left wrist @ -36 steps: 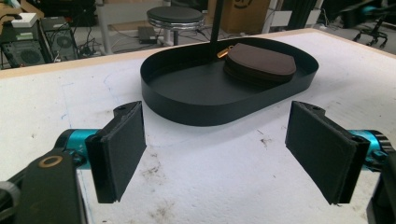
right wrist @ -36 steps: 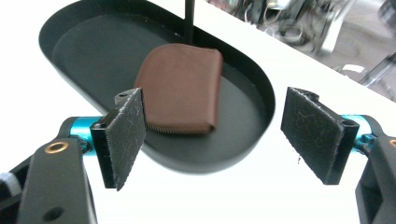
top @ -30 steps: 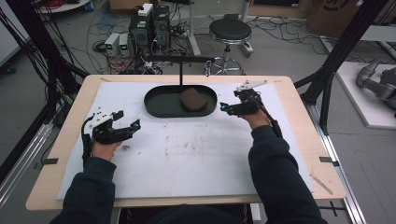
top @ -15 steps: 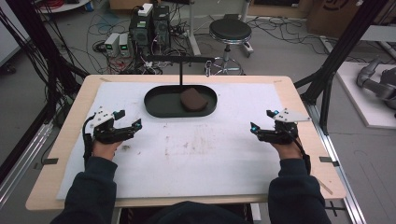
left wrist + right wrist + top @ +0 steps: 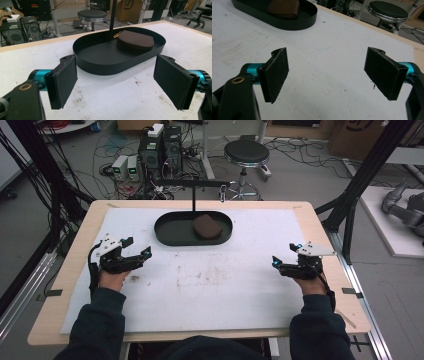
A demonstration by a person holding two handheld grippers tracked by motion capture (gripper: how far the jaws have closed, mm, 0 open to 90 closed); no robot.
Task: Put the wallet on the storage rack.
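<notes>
Pale wooden table (image 5: 320, 227), rectangular, rounded at the corners, topped almost edge to edge by a white foam sheet (image 5: 225, 290), matte, faintly grainy, smudged with dark scuffs near the middle. Toward the far edge, a black oval tray (image 5: 167, 232) of thin smooth metal with a low upright wall; from its back, a slim black post rising to a horizontal bar (image 5: 192, 183). Inside the tray, right of centre, one brown pouch (image 5: 207, 226), soft and leathery, rounded along one side, lying flat on the tray floor; in the left gripper view (image 5: 135, 40), a small brass-coloured pull at its edge near the post. Rest of the tray bare.

Left gripper (image 5: 135, 251) at the sheet's near-left, jaws spread wide with nothing between them, pointed toward the tray and standing just short of its wall; flat rectangular pads (image 5: 65, 80) of coarse black foam on teal-anodised mounts. Right gripper (image 5: 284, 261) near the sheet's right edge, well apart from tray and pouch, jaws likewise spread and empty above bare foam; pads (image 5: 276, 72) black, rough, flecked with white crumbs. Dark sleeves at the near edge.
</notes>
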